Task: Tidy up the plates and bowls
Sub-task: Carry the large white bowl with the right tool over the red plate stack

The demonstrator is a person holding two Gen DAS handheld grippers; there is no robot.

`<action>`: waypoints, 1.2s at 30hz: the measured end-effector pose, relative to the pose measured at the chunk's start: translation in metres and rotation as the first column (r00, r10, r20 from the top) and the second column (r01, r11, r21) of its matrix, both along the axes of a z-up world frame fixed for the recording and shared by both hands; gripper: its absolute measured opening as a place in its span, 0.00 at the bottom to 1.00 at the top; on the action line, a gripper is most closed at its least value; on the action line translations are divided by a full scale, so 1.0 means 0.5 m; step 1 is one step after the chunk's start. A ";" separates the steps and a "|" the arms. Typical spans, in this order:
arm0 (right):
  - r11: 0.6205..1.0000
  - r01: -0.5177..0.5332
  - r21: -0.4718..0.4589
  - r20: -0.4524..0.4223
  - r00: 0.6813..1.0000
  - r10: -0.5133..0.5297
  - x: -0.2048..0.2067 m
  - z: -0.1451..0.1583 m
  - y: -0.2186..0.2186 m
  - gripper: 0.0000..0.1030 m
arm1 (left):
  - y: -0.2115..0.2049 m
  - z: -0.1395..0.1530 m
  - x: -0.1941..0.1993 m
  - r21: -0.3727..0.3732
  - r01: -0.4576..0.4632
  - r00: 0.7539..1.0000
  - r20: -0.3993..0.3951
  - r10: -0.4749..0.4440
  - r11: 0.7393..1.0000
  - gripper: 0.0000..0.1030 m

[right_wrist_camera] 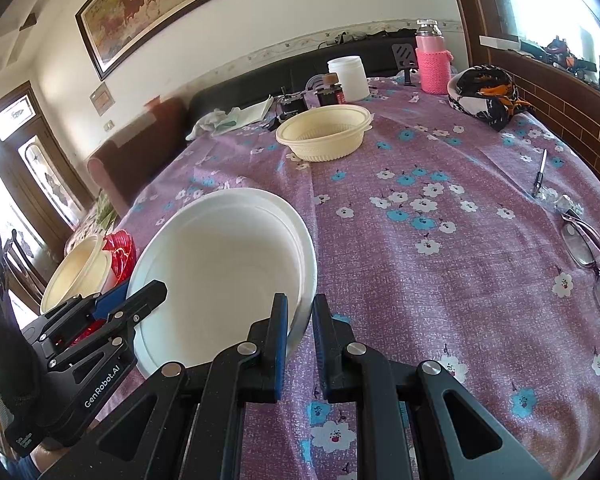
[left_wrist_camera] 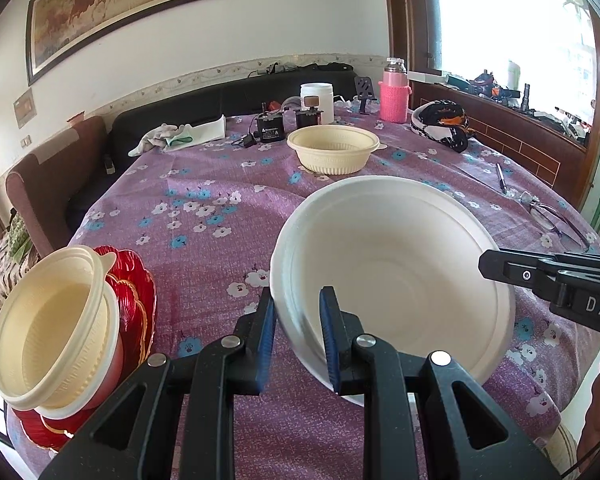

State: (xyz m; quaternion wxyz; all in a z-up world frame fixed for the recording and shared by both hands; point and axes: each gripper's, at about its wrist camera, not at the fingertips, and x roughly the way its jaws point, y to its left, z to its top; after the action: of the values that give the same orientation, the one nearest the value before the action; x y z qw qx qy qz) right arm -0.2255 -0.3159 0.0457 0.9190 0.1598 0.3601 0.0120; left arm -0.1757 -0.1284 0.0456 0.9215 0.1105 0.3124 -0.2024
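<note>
A large white bowl (left_wrist_camera: 396,264) (right_wrist_camera: 220,256) hangs tilted just over the purple flowered tablecloth (left_wrist_camera: 220,240). My left gripper (left_wrist_camera: 298,308) is shut on its near left rim, one blue pad inside and one outside. My right gripper (right_wrist_camera: 300,312) is shut on the opposite rim, and it also shows in the left wrist view (left_wrist_camera: 496,266). The right wrist view catches the left gripper (right_wrist_camera: 140,296) from the side. A cream ribbed bowl (left_wrist_camera: 334,148) (right_wrist_camera: 324,132) stands alone farther back. At the left edge, cream bowls (left_wrist_camera: 56,328) (right_wrist_camera: 76,272) sit nested on red plates (left_wrist_camera: 136,280) (right_wrist_camera: 120,248).
Glasses (left_wrist_camera: 548,216) (right_wrist_camera: 592,256) and a pen (left_wrist_camera: 502,178) (right_wrist_camera: 539,176) lie to the right. At the back stand a pink bottle (left_wrist_camera: 394,96), a white jar (left_wrist_camera: 318,100), small black devices (left_wrist_camera: 270,128), a white rag (left_wrist_camera: 168,136) and a black patterned bundle (left_wrist_camera: 440,124).
</note>
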 end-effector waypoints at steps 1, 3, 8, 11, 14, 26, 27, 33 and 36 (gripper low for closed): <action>1.000 0.000 0.000 0.000 1.000 0.000 0.000 0.000 0.000 0.13 | 0.000 0.000 0.000 0.000 0.000 1.000 -0.001 0.000 1.000 0.20; 1.000 0.000 -0.001 0.001 1.000 0.000 0.000 0.000 0.000 0.13 | 0.000 0.000 0.000 0.000 0.000 1.000 0.000 0.000 1.000 0.20; 1.000 0.001 -0.001 0.000 1.000 -0.001 0.000 0.000 0.000 0.13 | 0.000 0.001 -0.001 0.000 0.000 1.000 0.001 0.000 1.000 0.20; 1.000 0.001 0.000 0.001 1.000 -0.001 -0.001 0.000 0.000 0.13 | 0.000 0.002 0.000 0.001 0.000 1.000 0.002 0.000 1.000 0.20; 1.000 0.000 -0.001 0.001 1.000 0.000 -0.001 0.001 0.000 0.13 | 0.000 0.002 -0.001 0.000 0.000 1.000 0.001 0.000 1.000 0.20; 1.000 -0.001 -0.002 0.005 1.000 0.001 -0.002 0.007 0.007 0.13 | 0.011 0.020 0.001 -0.009 -0.006 1.000 0.016 0.006 1.000 0.20; 1.000 -0.004 -0.001 0.008 1.000 0.004 -0.002 0.011 0.009 0.13 | 0.017 0.027 0.002 -0.016 -0.008 1.000 0.021 0.008 1.000 0.20; 0.999 -0.041 0.014 0.037 0.998 0.041 0.001 0.056 0.031 0.13 | 0.053 0.070 -0.005 -0.046 -0.035 0.997 0.064 0.038 0.998 0.22; 0.997 -0.073 0.041 0.040 0.997 0.071 0.008 0.077 0.045 0.14 | 0.081 0.092 -0.005 -0.064 -0.055 0.995 0.082 0.060 0.996 0.23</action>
State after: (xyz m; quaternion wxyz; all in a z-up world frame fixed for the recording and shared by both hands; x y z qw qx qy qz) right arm -0.2214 -0.2936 0.0841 0.9212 0.1657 0.3477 0.0556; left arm -0.1781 -0.0879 0.0917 0.9423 0.0814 0.2701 -0.1803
